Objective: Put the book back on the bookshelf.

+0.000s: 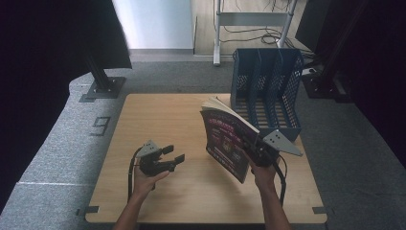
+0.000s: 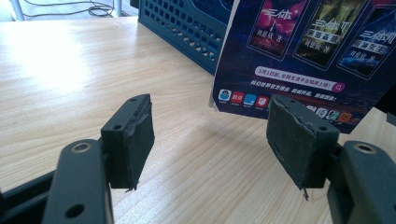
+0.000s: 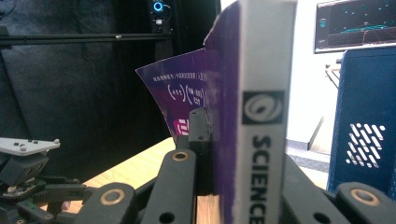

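The right gripper (image 1: 258, 149) clamps a purple book (image 1: 229, 141) by its spine and holds it tilted above the table (image 1: 158, 115), just in front of the blue file rack (image 1: 266, 91) with 3 slots. The book seems clear of the rack, though the angle is poor. The left gripper (image 1: 173, 154) hovers well apart, jaws wide with nothing between them.

Your right claw (image 3: 219, 154) hides behind the book (image 3: 261, 116) it clamps; the spine title is cut off below, and the file rack (image 3: 364, 121) beside the book runs off-frame.
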Tool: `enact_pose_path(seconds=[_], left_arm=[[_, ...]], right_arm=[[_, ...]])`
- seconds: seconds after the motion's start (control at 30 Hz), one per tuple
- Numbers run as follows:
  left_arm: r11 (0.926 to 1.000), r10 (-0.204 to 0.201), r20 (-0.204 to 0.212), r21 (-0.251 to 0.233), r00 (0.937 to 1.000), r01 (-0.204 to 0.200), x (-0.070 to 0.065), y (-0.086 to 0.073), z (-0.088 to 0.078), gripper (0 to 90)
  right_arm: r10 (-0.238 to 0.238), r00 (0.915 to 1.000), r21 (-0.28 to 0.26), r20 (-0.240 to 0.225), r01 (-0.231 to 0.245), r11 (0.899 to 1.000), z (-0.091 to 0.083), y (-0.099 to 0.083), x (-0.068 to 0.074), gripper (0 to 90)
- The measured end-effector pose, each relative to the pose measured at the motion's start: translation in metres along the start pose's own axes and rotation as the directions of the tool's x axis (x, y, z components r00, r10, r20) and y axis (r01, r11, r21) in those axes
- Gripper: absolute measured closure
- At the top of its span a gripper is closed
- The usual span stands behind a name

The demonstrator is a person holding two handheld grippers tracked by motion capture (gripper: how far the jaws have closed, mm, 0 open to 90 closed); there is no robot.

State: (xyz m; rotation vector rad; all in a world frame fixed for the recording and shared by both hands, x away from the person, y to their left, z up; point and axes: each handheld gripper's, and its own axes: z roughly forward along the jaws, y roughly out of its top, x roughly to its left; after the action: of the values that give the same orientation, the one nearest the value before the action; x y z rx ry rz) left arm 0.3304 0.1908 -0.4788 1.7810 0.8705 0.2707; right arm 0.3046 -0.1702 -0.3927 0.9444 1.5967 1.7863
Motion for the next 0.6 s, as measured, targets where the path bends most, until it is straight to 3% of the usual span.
enact_pose_path(seconds=[0.6], left_arm=[[0.9999, -0.011, 0.001, -0.002, 0.9999, 0.011, 0.003, 0.002, -0.004, 32.2]], right_arm=[[-0.022, 0.9993, -0.035, 0.031, 0.023, 0.999, 0.004, 0.034, -0.001, 81.6]])
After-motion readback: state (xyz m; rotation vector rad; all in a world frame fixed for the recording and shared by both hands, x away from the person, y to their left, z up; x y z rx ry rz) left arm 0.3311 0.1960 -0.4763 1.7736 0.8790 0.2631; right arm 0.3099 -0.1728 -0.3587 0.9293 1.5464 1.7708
